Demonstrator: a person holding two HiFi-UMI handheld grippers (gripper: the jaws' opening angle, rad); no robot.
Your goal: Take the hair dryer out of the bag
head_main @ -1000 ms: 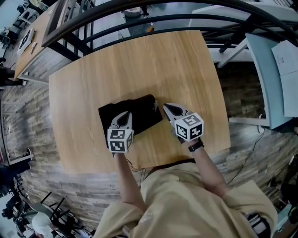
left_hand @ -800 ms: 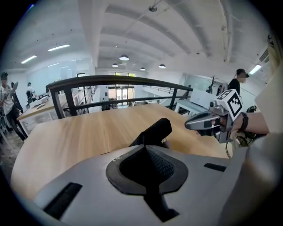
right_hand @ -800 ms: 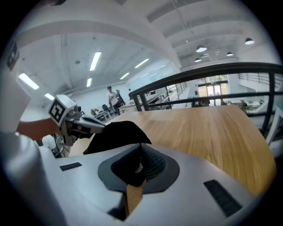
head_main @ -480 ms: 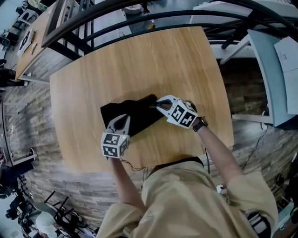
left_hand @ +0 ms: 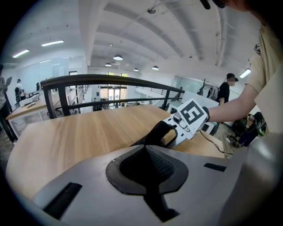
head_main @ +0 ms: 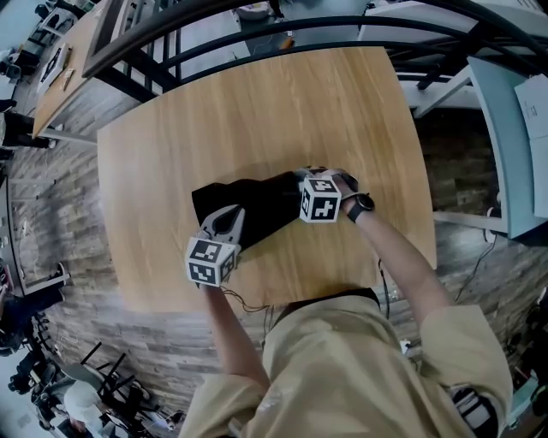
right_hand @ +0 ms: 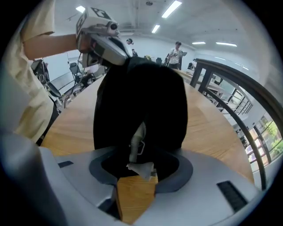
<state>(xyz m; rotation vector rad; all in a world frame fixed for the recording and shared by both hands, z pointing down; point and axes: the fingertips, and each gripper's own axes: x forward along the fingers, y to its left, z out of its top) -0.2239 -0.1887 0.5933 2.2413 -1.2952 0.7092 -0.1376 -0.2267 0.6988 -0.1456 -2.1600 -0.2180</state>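
Note:
A black fabric bag (head_main: 253, 204) lies near the front of the wooden table (head_main: 257, 111). No hair dryer shows; the cloth hides whatever is inside. My left gripper (head_main: 224, 224) is shut on the bag's near-left edge, with black cloth pinched between its jaws (left_hand: 148, 160). My right gripper (head_main: 301, 181) is at the bag's right end, tilted steeply down. Its jaws are opening. In the right gripper view, a white cord with a small tag (right_hand: 138, 152) hangs from the bag (right_hand: 141, 97) into the gap of that gripper (right_hand: 140, 167), not pressed.
A black metal railing (head_main: 257, 26) runs along the table's far edge. A grey desk (head_main: 505, 128) stands at the right, with wood-plank floor between. Several people stand far off in the hall in both gripper views.
My right gripper has swung left and down onto the bag's right end, rolling over so its marker cube faces up. My left gripper has kept its grip in place.

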